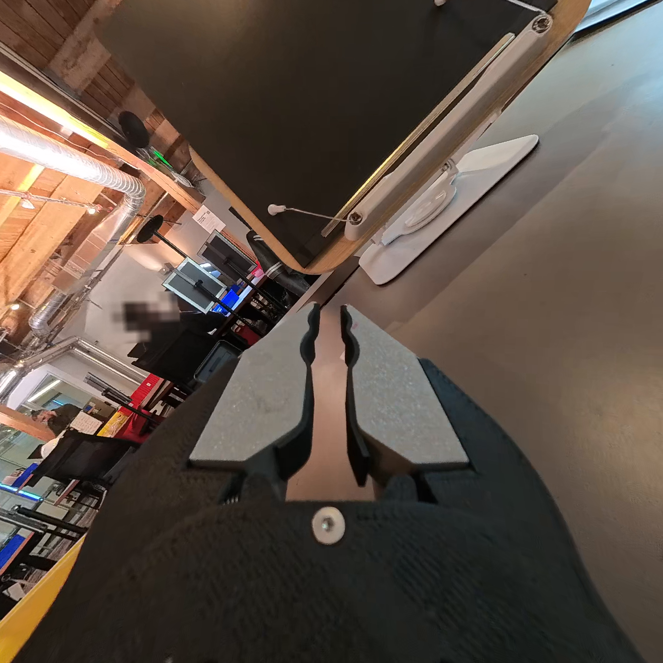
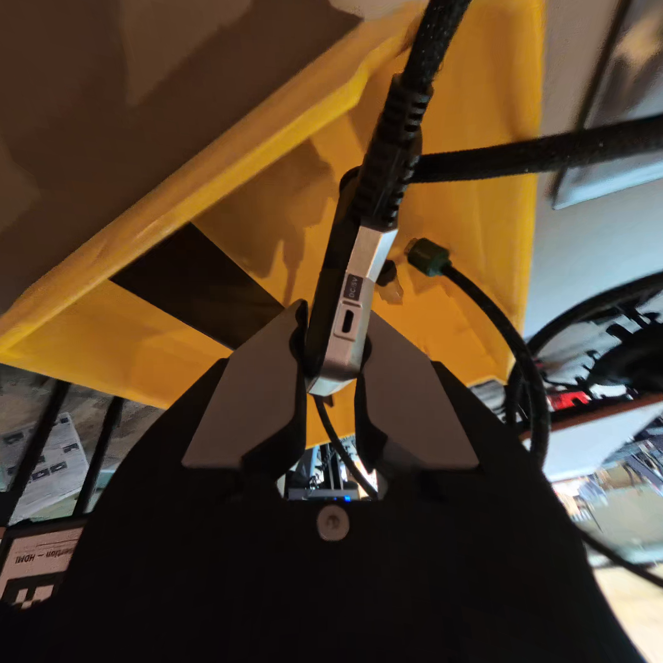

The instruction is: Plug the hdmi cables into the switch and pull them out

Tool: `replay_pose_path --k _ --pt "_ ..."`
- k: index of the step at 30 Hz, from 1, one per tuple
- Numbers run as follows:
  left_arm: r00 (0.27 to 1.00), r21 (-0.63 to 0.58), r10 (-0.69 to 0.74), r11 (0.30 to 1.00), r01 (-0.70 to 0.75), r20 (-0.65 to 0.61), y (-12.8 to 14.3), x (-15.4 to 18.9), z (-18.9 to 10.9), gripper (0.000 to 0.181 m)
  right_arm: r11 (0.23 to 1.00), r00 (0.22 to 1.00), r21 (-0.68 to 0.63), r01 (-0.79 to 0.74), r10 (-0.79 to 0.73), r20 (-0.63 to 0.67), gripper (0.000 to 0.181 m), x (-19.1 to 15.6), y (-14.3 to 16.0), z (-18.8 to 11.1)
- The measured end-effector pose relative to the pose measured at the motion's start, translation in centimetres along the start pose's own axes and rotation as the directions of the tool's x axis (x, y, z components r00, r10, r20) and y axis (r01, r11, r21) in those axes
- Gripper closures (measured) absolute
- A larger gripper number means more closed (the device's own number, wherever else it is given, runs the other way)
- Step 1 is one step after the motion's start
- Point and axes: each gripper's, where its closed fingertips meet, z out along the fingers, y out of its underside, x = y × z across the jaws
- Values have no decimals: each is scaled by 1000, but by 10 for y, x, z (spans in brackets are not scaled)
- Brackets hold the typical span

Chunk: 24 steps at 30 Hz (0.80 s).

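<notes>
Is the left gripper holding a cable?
No, the left gripper has nothing between its fingers, only the dark table showing through the gap.

The left gripper (image 1: 330, 315) lies tilted with a narrow gap between its fingers, gripping nothing, while the right gripper (image 2: 332, 344) is clamped tight, fingers angled upward.

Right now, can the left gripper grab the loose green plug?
Probably not yet. The left gripper is open over a bare dark table, and its view shows no plug. The green plug shows only beside the switch the right gripper holds.
</notes>
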Motion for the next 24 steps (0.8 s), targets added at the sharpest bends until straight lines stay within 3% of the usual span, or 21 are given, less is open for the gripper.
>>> replay_pose_path --k 3,7,9,12,17,22,24 --pt "1000 -2 11 1000 -11 -13 0 3 3 172 999 997 -24 27 -25 67 156 -7 5 17" --pt "1000 -1 15 1000 -15 -13 -1 3 1 172 988 998 -152 42 -36 44 147 -10 14 43" --pt "1000 -4 6 1000 -6 -15 0 3 0 172 994 999 -105 18 -13 42 146 -11 8 37" --pt "1000 -16 -1 1000 0 -28 3 5 -1 171 992 997 125 3 -12 77 147 -20 -8 9" --pt "999 -8 13 1000 -14 -39 0 9 -2 171 951 999 305 45 -51 11 158 -36 0 -36" --pt "999 -14 11 1000 -11 -38 2 8 -2 171 983 1000 181 23 -20 -19 149 -37 25 -25" --pt "999 -15 5 1000 -6 -36 3 7 -4 171 973 999 230 18 -12 -31 151 -38 23 -30"
